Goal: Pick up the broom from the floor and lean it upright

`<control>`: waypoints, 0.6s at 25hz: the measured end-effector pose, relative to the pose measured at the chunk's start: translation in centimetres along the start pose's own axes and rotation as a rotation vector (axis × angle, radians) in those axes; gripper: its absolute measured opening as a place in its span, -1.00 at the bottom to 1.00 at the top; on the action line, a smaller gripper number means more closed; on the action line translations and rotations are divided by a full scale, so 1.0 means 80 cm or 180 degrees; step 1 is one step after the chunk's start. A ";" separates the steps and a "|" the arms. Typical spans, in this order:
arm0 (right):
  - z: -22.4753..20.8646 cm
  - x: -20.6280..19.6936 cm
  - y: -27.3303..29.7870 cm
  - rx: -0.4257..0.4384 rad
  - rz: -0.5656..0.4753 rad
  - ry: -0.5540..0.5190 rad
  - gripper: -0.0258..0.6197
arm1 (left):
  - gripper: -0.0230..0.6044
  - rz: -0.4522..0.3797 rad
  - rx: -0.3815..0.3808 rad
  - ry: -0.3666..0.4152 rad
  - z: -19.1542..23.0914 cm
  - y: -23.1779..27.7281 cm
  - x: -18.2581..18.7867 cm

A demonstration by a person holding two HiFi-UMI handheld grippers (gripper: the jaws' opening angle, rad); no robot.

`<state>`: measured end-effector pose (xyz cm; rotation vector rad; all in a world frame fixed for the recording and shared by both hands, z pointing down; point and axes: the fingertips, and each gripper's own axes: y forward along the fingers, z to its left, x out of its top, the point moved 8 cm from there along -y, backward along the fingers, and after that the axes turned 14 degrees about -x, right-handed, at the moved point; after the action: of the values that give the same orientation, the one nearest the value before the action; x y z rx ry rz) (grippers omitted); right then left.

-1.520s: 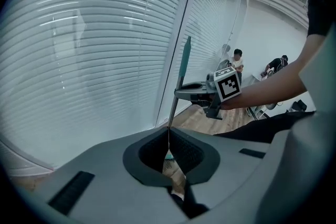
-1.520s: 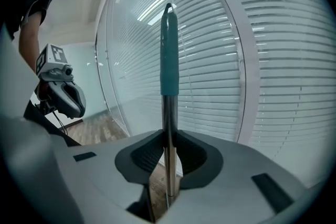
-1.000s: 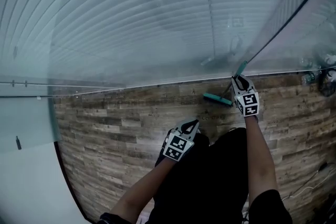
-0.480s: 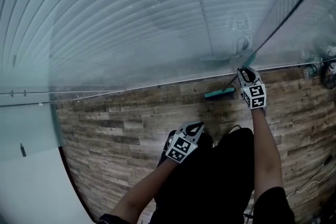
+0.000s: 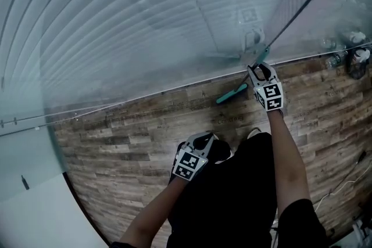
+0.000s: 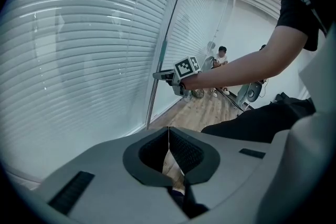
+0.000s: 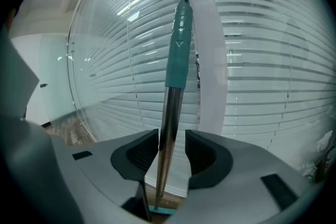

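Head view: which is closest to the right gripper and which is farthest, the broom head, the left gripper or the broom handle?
1. Broom handle: between the fingers of the right gripper, which have just been opening.
2. Broom head: on the floor, just to its left.
3. Left gripper: farthest, down and to the left.

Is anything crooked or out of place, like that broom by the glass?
Nothing stands out. The broom leans at a slant against the glass wall, its teal head on the wood floor. The jaws of the right gripper have just been opening, with the handle loose between them. No damage shows.
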<state>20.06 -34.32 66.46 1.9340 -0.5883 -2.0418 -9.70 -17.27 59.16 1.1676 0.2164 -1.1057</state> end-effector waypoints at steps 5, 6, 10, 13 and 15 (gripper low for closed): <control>-0.007 -0.004 -0.010 -0.0092 0.0114 -0.0049 -0.40 | -0.86 -0.0080 -0.0022 -0.0030 0.004 -0.008 0.006; -0.008 -0.003 -0.016 -0.0142 0.0138 -0.0107 -0.39 | -0.86 -0.0097 -0.0020 -0.0043 0.004 -0.012 0.009; -0.009 0.001 -0.045 -0.0301 0.0196 -0.0144 -0.36 | -0.86 -0.0151 -0.0076 -0.0105 -0.002 -0.028 0.021; -0.006 0.012 -0.063 -0.0325 0.0197 -0.0035 -0.36 | -0.86 -0.0133 -0.0146 -0.0062 -0.005 -0.039 0.037; -0.004 0.025 -0.080 -0.0368 0.0163 0.0121 -0.36 | -0.86 -0.0130 -0.0185 -0.0048 -0.009 -0.046 0.049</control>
<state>20.76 -29.64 61.73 1.8682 -0.4945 -1.9587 -10.41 -18.82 54.02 1.1070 0.2601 -1.1365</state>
